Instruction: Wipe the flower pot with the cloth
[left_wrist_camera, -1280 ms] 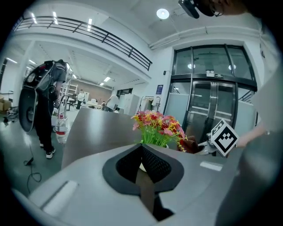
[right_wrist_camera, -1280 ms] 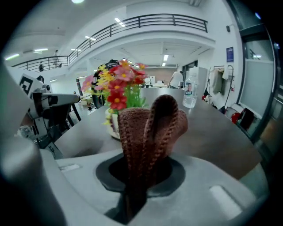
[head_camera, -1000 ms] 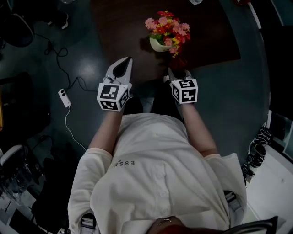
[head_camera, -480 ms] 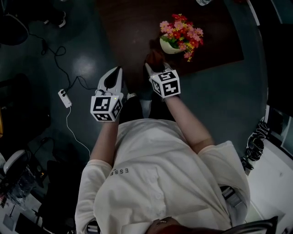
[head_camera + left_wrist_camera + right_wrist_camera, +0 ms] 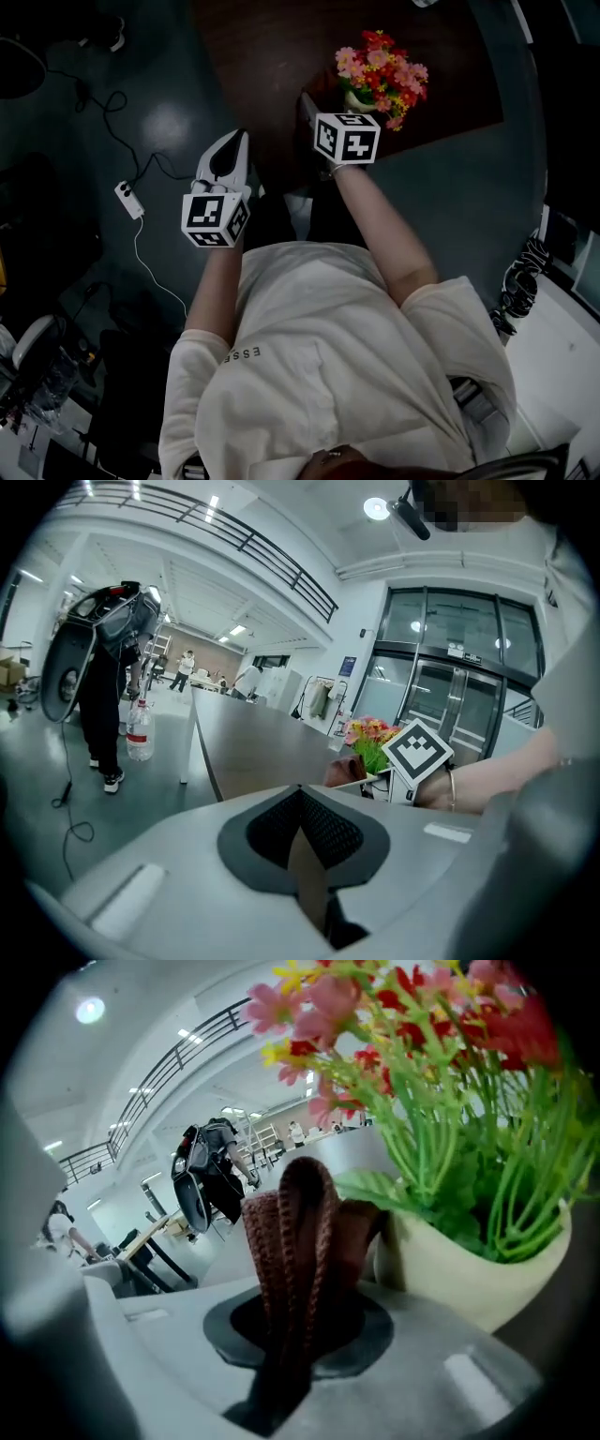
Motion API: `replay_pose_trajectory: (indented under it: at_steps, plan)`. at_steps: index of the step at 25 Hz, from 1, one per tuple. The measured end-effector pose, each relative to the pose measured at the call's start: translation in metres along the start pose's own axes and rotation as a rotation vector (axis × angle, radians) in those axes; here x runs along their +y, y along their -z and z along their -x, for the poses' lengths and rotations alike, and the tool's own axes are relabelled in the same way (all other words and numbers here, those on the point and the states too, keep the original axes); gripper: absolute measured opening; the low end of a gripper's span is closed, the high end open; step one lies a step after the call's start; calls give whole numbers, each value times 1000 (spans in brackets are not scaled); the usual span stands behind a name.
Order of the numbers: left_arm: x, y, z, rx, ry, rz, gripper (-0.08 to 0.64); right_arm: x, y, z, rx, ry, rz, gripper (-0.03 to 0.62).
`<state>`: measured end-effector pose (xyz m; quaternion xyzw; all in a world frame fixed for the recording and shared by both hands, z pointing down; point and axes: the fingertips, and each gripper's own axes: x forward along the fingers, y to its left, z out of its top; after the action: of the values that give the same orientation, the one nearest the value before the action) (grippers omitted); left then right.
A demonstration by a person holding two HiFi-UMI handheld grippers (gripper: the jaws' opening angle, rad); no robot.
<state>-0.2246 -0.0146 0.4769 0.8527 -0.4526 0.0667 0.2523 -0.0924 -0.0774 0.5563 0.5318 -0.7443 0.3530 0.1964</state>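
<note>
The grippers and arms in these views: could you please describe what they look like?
Both the left gripper and the right gripper have pale grey, rounded shells with dark, textured pads. Each carries a white cube with black square markers, the left cube and the right cube. The person wears a cream short-sleeved shirt and a thin bracelet on the right wrist.

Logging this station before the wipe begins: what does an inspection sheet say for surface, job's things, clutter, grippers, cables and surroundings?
Surface: dark brown table, mostly bare.
Job's things: cream flower pot with flowers on the table; brown knitted cloth close beside it, contact unclear.
Clutter: clear bottle standing left of the table.
Grippers: left gripper shut, empty; right gripper shut on the cloth.
Cables: white cable and plug block on the floor.
Surroundings: bright hall, glass doors, people far off.
</note>
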Motion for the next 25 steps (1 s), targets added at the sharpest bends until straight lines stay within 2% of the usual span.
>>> replay_pose_trajectory:
  at_steps: [5,11,15,20,25]
  plan:
    - [-7,7,-8,34,13,-53,15,-7,8,12,7,-14,-76,48]
    - [-24,8,-19,44,61,-64,15,-22,24,32,33,-9,-109,48]
    - [-31,10,-25,51,72,-78,15,-30,35,44,53,-14,-110,48]
    - [-45,13,-30,15,99,-134,15,-49,49,63,87,-2,-97,48]
    - [-62,17,-39,35,119,-152,15,-73,59,87,120,18,-81,48]
